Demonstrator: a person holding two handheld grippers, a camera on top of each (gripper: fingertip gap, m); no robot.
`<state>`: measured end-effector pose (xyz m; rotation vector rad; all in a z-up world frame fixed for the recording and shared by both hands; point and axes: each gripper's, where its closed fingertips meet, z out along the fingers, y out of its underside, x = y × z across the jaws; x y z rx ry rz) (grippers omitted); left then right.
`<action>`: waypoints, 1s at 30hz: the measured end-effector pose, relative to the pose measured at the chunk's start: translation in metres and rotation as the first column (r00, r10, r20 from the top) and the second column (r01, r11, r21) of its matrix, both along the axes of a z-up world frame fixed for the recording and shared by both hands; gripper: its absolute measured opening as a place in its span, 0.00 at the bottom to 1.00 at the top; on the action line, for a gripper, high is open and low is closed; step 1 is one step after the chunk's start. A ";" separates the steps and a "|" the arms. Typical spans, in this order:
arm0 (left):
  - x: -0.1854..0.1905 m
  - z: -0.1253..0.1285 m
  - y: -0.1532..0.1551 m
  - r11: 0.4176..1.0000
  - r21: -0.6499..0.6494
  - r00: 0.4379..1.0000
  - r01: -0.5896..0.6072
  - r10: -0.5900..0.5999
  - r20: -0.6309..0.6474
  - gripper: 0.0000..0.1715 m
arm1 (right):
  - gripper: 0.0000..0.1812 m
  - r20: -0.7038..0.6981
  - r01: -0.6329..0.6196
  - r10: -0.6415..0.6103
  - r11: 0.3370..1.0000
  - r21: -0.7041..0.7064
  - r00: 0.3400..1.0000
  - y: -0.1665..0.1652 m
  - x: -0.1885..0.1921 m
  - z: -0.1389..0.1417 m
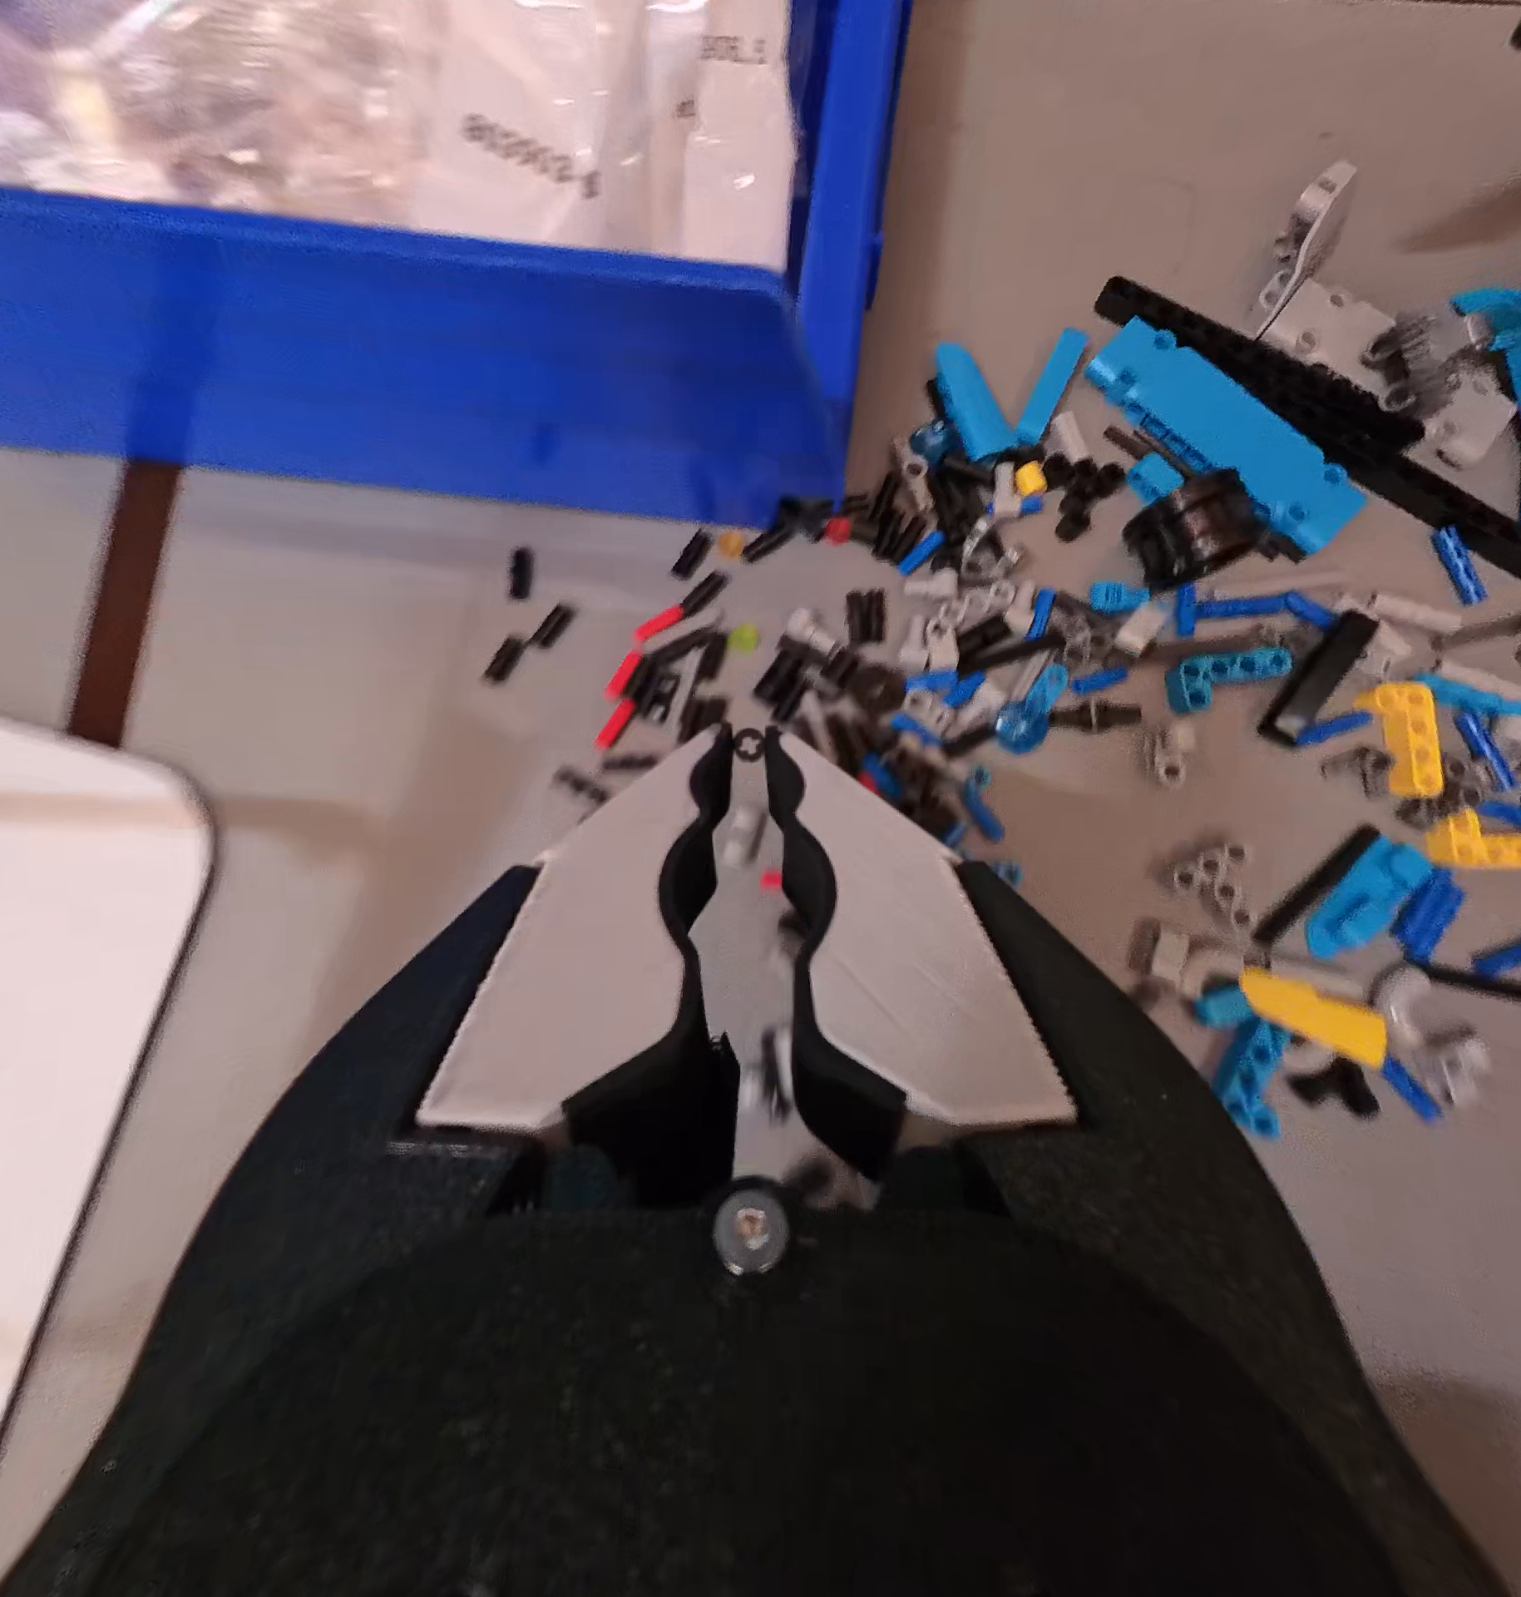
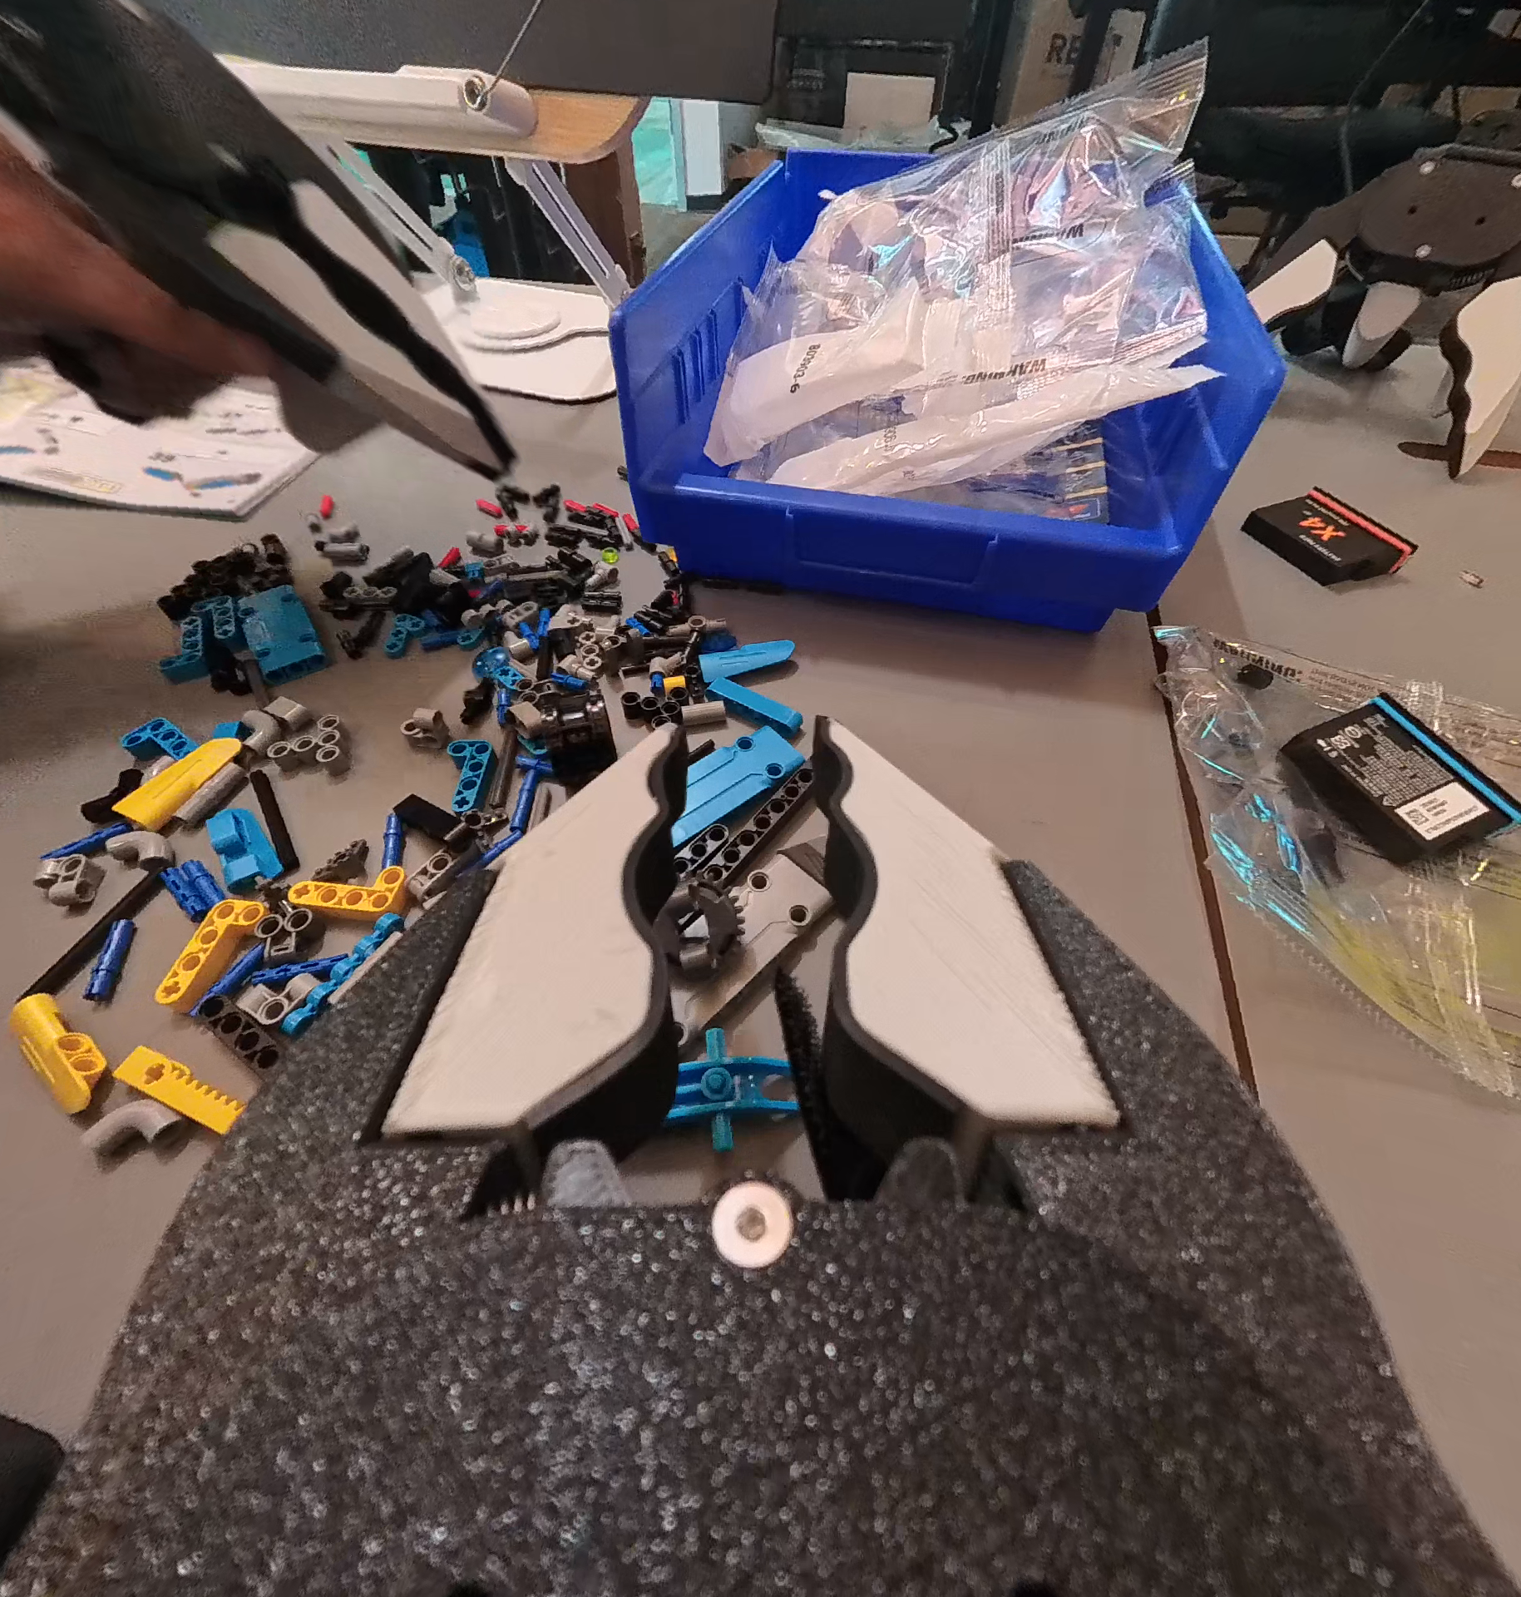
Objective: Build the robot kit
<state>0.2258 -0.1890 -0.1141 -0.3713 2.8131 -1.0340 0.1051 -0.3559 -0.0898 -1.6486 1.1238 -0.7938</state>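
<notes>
Left wrist view: the left gripper (image 1: 748,739) pinches a small black ring (image 1: 749,741) at its tips, above scattered building-toy pieces (image 1: 1171,657) on a grey worktop (image 1: 1171,1296). A blue bin (image 1: 394,380) holding printed clear bags (image 1: 394,112) sits beyond; bare worktop lies left of the pieces. Right wrist view: the right gripper (image 2: 748,752) hangs spread over a black holed beam (image 2: 752,825) and grey gear (image 2: 709,929). Near the worktop's right edge lie a labelled black battery (image 2: 1400,791) and a printed bag (image 2: 1387,864), with open grey surface between.
</notes>
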 end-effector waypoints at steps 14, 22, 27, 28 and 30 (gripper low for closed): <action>-0.174 -0.006 0.240 0.947 0.127 0.946 -0.296 0.309 -0.096 0.04 | 0.16 -0.005 0.009 -0.010 0.996 -0.090 1.000 0.004 0.006 -0.007; -0.197 -0.047 0.222 0.942 0.065 0.941 -0.329 0.333 -0.062 0.04 | 0.18 -0.045 0.033 -0.037 0.994 -0.103 0.998 0.048 -0.009 0.049; -0.192 -0.048 0.218 0.935 0.006 0.928 -0.354 0.353 -0.120 0.04 | 0.20 -0.147 -0.179 0.172 0.983 -0.040 0.974 0.140 -0.043 0.091; -0.192 -0.047 0.217 0.932 -0.008 0.924 -0.362 0.357 -0.140 0.06 | 0.20 -0.179 -0.228 0.222 0.974 -0.013 0.958 0.160 -0.050 0.095; -0.196 -0.044 0.220 0.920 -0.028 0.906 -0.390 0.378 -0.189 0.20 | 0.21 -0.220 -0.282 0.278 0.959 0.013 0.935 0.191 -0.055 0.101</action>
